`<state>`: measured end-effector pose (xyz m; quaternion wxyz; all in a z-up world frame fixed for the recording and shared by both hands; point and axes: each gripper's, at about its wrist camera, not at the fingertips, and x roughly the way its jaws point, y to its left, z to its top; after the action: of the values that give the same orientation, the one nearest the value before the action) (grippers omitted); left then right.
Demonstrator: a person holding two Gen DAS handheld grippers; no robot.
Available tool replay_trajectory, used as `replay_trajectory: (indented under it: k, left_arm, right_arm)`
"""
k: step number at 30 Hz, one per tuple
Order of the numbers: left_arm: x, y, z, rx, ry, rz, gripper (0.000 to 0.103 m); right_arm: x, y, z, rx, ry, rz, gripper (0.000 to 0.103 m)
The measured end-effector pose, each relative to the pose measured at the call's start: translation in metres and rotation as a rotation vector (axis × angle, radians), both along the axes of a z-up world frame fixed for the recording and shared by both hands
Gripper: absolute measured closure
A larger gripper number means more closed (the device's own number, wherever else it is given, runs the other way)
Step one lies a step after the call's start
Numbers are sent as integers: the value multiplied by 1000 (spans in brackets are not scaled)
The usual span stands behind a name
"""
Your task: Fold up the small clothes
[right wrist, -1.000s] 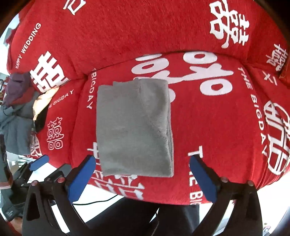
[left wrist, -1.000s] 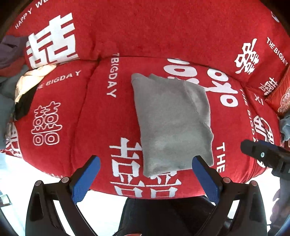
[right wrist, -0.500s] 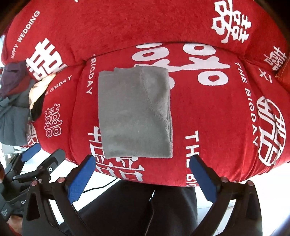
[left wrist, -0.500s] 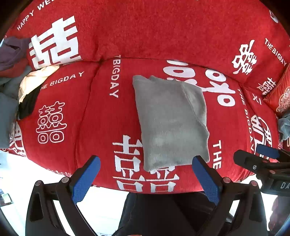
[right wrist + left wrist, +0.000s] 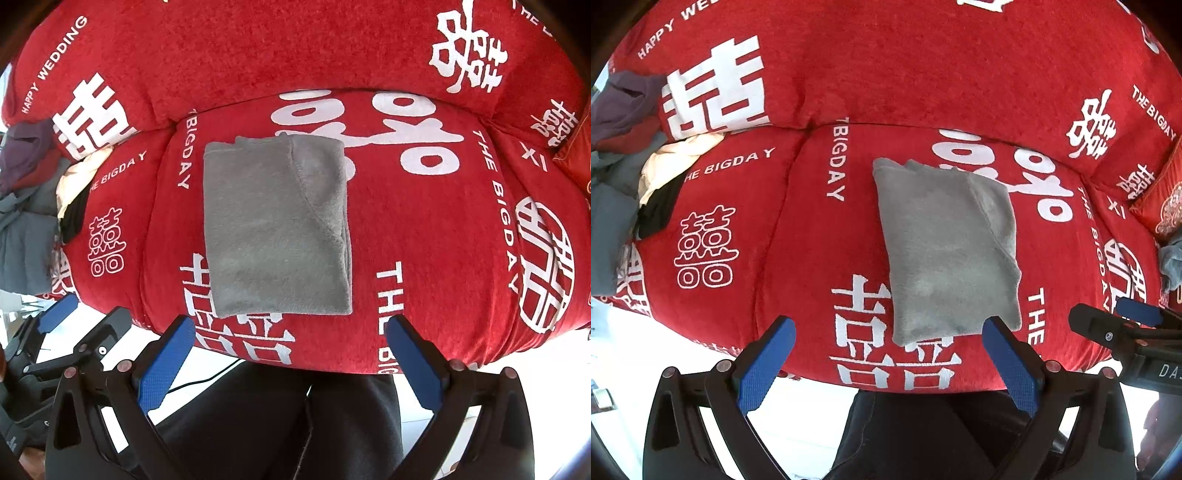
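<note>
Sofa (image 5: pixel 820 258) — red, printed all over with white characters and the words "THE BIGDAY". We note it as the work surface; its seat cushion carries the garment, and its front edge sits just ahead of both pairs of tongs.

Pile of unfolded clothes (image 5: pixel 624 177) — grey, purple, cream and black, heaped at the left end of the sofa, well apart from the folded piece. We judge this to be the stock awaiting folding.

Grey garment (image 5: pixel 277 229) — small, fleecy, lying flat as a neat rectangle in the middle of the seat cushion, with one diagonal seam showing across its upper layer. Over the last second it has kept its shape and place, while both cameras have drawn back and down from it, so that more of the sofa's front edge and the person's dark trousers now show. We take this to mean the fold of this piece is finished and the hands are retiring from it.

Left tongs (image 5: pixel 886 354) — released, blue pads spread wide, nothing between them; held low before the sofa's front edge, pointing at the near end of the garment without touching it.

Right tongs (image 5: pixel 288 350) — likewise released and empty, held level beside the left pair, just below the garment's near edge. We judge the next piece would come from the pile at the left.
</note>
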<state>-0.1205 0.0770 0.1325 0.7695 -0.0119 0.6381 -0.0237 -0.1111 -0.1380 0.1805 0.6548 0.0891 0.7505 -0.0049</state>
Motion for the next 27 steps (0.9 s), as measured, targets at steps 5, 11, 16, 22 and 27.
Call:
replay_trajectory:
  k: [5,11,16,22,27]
  left_arm:
    - [1,3,1,6,-3,2,2]
    - [2,3,0,8,-4,-4,2]
    - [2,3,0,9,-4,-3,2]
    - [2,3,0,10,-4,-4,2]
    - [5,1,-2,15,-6,-18,2]
  right_arm:
    - [1,1,1,0,1,0,0]
    - [2,0,1,-5,-2,3,0]
    - [5,-2,0,-12,4,0,0]
    - [5,0,0,-20,4,2,0]
    - [5,0,1,-27,0,-2,0]
